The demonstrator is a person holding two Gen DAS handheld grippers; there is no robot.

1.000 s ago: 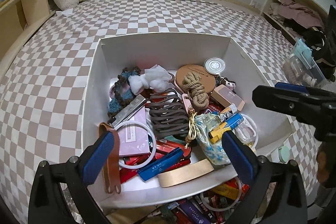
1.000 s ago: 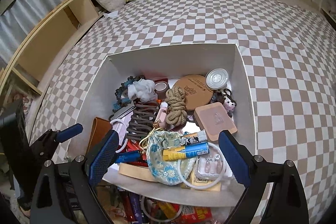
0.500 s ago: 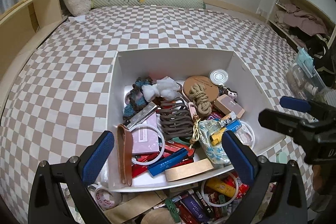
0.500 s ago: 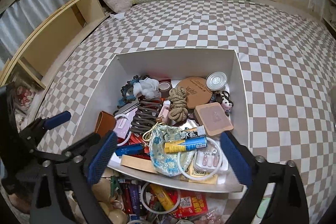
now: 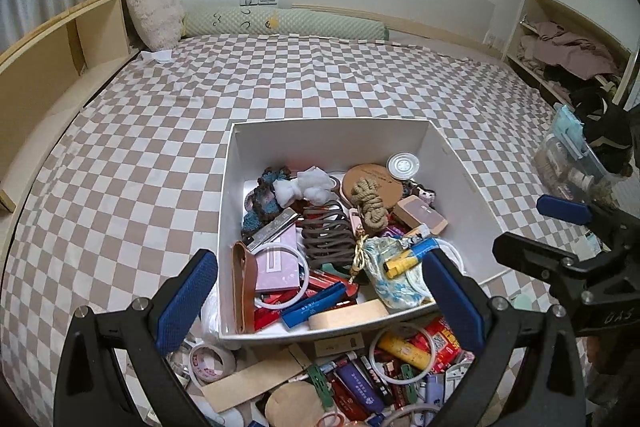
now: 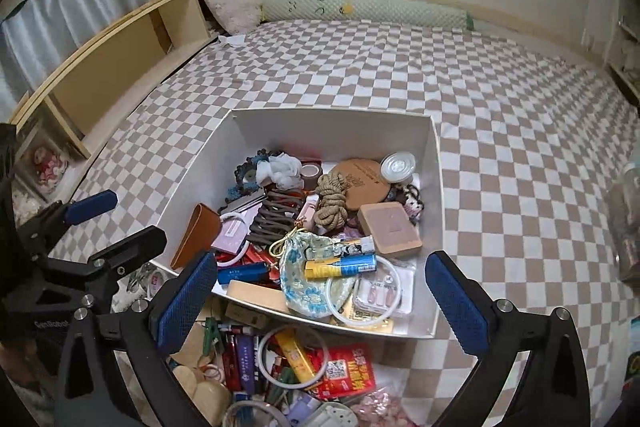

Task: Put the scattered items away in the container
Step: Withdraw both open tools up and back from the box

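At the bottom of both views, the left gripper [image 5: 320, 299] and right gripper [image 6: 322, 297] stand spread wide, empty, over scattered items [image 6: 304, 359] on the checkered bedspread [image 6: 500, 115]. Mid-frame sits the crowded white container [image 6: 438, 211]; a pillow [image 5: 154, 13] lies upper left.

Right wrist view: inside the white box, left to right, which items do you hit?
Brown leather case → grey claw hair clip → coiled tan rope → tan square pad, all inside the white box.
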